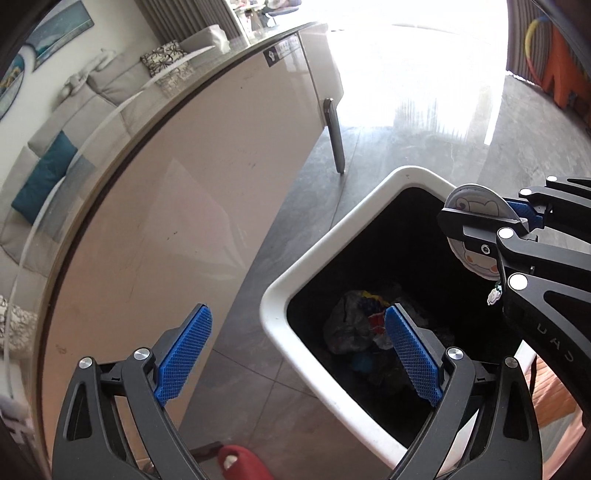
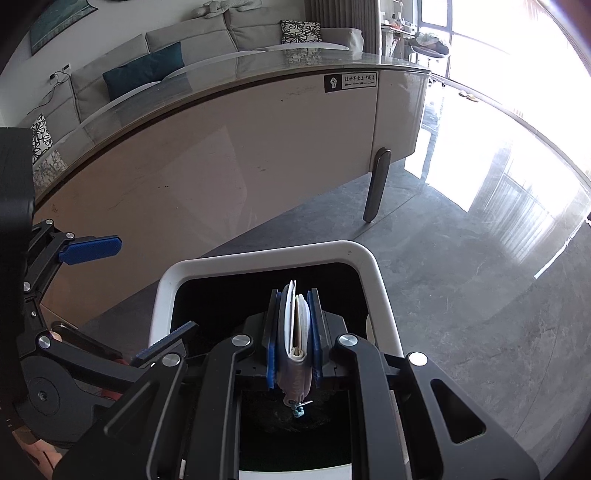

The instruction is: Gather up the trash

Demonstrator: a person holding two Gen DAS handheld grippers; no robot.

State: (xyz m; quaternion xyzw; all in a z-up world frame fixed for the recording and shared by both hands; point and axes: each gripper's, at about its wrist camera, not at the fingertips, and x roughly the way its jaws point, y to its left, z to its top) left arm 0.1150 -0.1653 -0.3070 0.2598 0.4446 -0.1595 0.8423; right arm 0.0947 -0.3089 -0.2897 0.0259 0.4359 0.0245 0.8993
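Fingers (image 2: 316, 325) of right gripper (image 2: 293, 332) clamped flat on a folded round card (image 2: 295, 325), cartoon face printed on it, small charm dangling beneath. Held over the open mouth of the white bin (image 2: 380, 291), probably so a release drops it straight in. Left gripper (image 1: 299, 354) spread wide, nothing between its blue pads (image 1: 186, 354), poised at the bin's near rim, above the floor and the bin's edge; likely just emptied or waiting.

Bin standing on grey tiled floor (image 2: 461, 295), just beside a long cream worktop (image 2: 221, 155) on a metal leg (image 2: 375, 184). Grey sofa (image 2: 207, 33) with cushions beyond.

Left wrist view: looks down into the bin (image 1: 332, 236), showing crumpled wrappers and a bag (image 1: 351, 325) already at the bottom; also shows the card's printed face (image 1: 476, 210) and the right gripper from the side. A red object (image 1: 240, 461) at bottom edge, unclear.

Right wrist view: card seen edge-on, layers visible, bin's contents hidden behind gripper body; shows left gripper's open pads (image 2: 92, 251) at far left.
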